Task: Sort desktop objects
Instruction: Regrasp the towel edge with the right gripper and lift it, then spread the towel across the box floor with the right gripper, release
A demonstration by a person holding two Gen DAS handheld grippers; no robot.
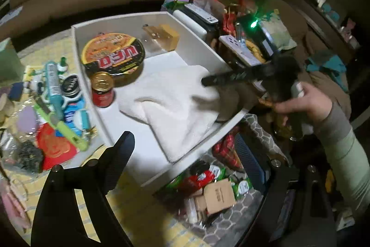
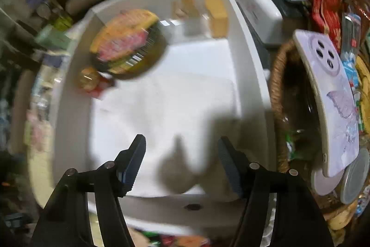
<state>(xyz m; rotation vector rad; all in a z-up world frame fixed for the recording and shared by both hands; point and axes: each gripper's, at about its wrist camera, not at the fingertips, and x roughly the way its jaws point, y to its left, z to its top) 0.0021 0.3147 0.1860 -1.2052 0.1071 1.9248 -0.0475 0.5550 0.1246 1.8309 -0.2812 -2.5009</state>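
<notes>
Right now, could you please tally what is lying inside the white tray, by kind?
Instant noodle bowl: 1
Red can with gold lid: 1
Folded white towel: 1
Clear packet of tan and yellow blocks: 1
Total in the white tray: 4
</notes>
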